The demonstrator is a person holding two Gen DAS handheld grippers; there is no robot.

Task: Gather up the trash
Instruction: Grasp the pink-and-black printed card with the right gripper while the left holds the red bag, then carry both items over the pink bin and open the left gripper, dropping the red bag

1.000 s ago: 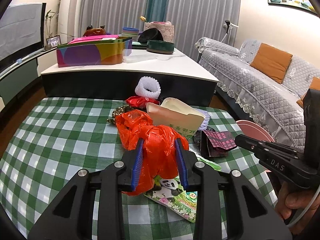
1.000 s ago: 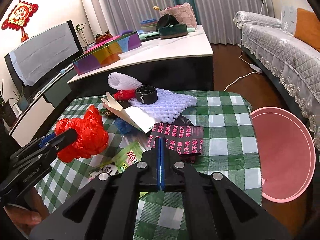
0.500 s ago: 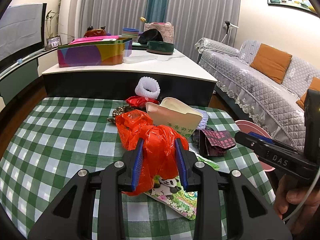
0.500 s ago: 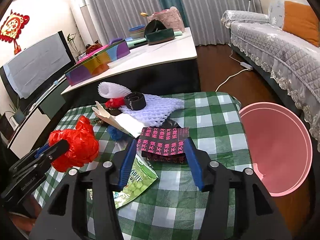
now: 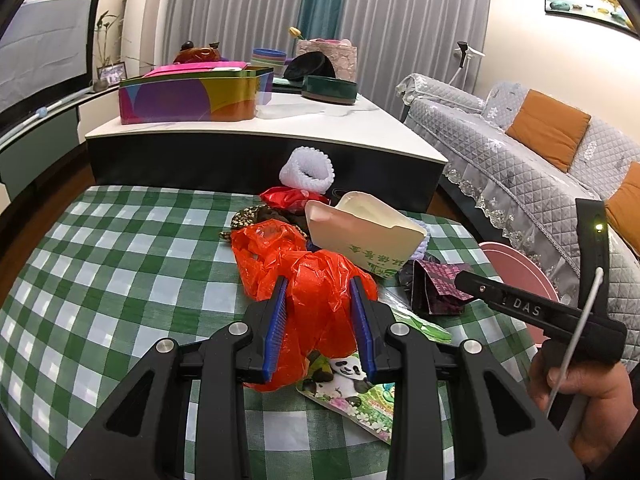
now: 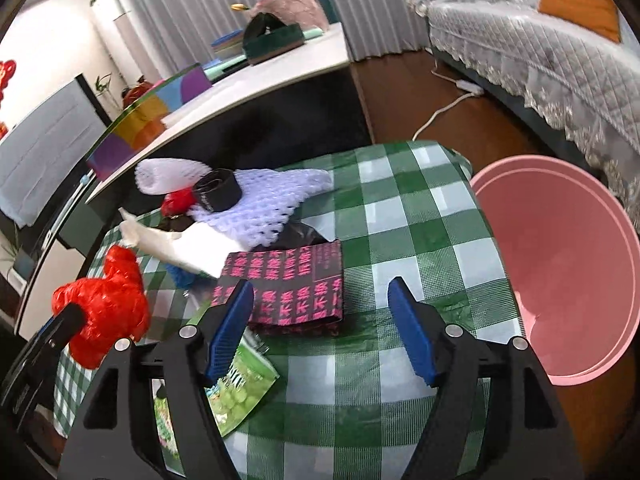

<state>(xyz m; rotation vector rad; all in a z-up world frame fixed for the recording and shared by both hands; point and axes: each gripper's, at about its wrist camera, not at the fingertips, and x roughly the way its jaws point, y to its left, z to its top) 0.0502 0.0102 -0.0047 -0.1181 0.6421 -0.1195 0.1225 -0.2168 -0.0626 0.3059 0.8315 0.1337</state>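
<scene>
Up close in the left wrist view, the left gripper (image 5: 320,312) is clamped on a crumpled red bag (image 5: 316,292), both blue pads pressing its sides, over the green checked table (image 5: 120,280). Under the bag lies a panda wrapper (image 5: 352,392). Behind it sit a beige paper box (image 5: 364,236), a white foam net (image 5: 307,168) and a dark packet (image 5: 440,284) with pink print. At the right edge a hand (image 5: 580,392) holds the right gripper (seen side-on here).

Next, the right wrist view: the right gripper (image 6: 320,320) has just been opening and its jaws stand wide apart. The dark packet (image 6: 288,292) lies just ahead, its near edge reaching between the fingertips, untouched by the pads. A pink bin (image 6: 560,264) stands beside the table's right edge. The red bag (image 6: 104,304) shows at left, in the left gripper's grip.
</scene>
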